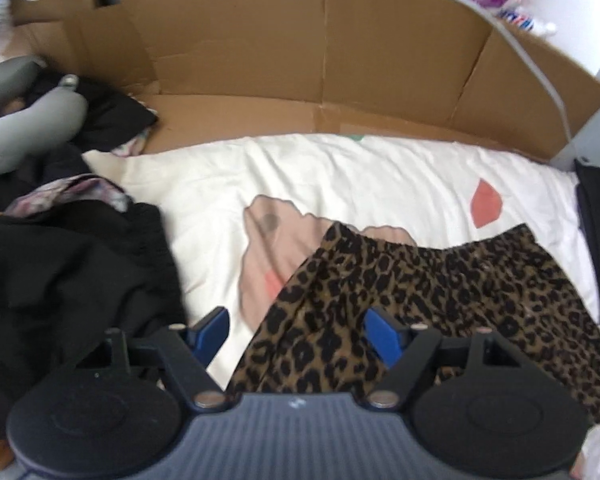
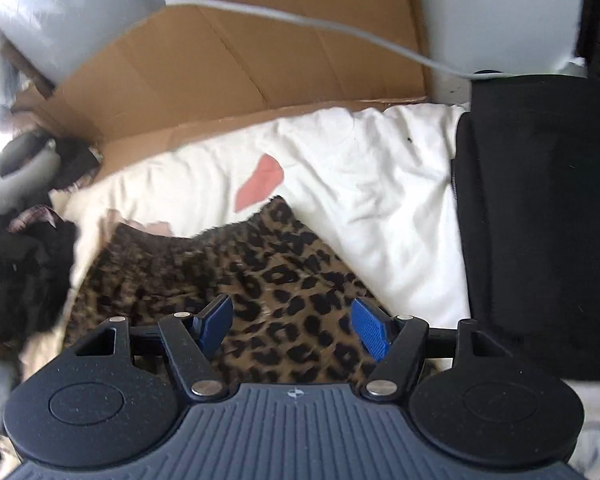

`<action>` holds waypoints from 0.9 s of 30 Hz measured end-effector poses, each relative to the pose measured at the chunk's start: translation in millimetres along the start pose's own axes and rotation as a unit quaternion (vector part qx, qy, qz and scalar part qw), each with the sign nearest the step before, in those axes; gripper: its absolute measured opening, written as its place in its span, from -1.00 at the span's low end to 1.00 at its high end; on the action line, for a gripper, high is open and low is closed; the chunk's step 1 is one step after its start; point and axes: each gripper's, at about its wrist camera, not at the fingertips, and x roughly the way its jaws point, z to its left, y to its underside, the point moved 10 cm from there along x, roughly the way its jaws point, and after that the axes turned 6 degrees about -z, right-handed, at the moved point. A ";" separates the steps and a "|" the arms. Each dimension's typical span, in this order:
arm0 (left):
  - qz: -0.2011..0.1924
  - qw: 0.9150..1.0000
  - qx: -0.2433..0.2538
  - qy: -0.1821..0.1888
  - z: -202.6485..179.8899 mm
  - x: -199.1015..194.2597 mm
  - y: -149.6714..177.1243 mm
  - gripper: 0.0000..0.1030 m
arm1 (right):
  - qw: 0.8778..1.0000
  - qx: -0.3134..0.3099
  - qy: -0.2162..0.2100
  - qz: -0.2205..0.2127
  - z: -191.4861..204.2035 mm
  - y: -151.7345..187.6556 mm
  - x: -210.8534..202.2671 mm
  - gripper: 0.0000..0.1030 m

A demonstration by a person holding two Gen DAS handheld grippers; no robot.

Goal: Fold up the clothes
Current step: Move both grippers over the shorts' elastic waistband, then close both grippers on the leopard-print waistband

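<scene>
At far left, the cardboard box [image 1: 40, 12] holds crumpled pale material I cannot identify; beside it my flattened cardboard sheet [image 1: 300, 52] stands as a wall behind the bed and contains nothing. Below it at left lie a grey neck pillow [image 1: 16, 120] and a heap of black clothes [image 1: 72, 280] with a floral piece on top. My left gripper [image 1: 296, 332] hovers over the white duvet [image 1: 340, 176], fingers spread wide, gripping nothing; its left finger [image 1: 214, 330] is above bare duvet, its right finger [image 1: 382, 334] above the left edge of the leopard-print garment [image 1: 440, 288]. That garment lies spread flat on the duvet, centre to right, partly covering a pink printed patch. My right gripper [image 2: 294, 328] is likewise spread and empty, both blue fingers [image 2: 368, 330] poised over the garment's right part; contact with the fabric cannot be determined. A grey cable [image 2: 320, 24] crosses the cardboard, and a black padded object [image 2: 540, 220] sits at the duvet's right edge, just beside the garment's corner
</scene>
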 end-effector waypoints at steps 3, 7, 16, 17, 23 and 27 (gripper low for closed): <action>-0.005 1.000 0.002 -0.001 -2.1 27.9 -4.4 0.48 | 1.000 -0.004 -0.006 -0.012 -6.7 -0.3 23.3 0.38; -0.010 1.000 0.001 -0.003 -0.6 58.6 -9.7 0.47 | 0.999 -0.033 -0.026 -0.033 -1.0 -5.7 42.6 0.38; -0.003 0.999 0.042 0.017 -8.2 95.3 0.5 0.43 | 0.997 -0.079 -0.012 -0.006 8.2 0.7 89.0 0.25; -0.005 0.999 0.045 0.015 -7.7 97.6 1.2 0.38 | 0.996 -0.092 -0.013 -0.008 10.7 -0.6 90.2 0.25; -0.033 0.998 0.036 0.044 -13.1 111.9 -1.2 0.37 | 0.996 -0.085 -0.002 -0.012 -5.5 -10.8 101.1 -0.26; -0.053 0.996 0.035 0.061 -17.3 123.0 -1.6 -0.19 | 0.994 -0.102 -0.012 -0.022 -3.5 -13.0 101.5 -0.75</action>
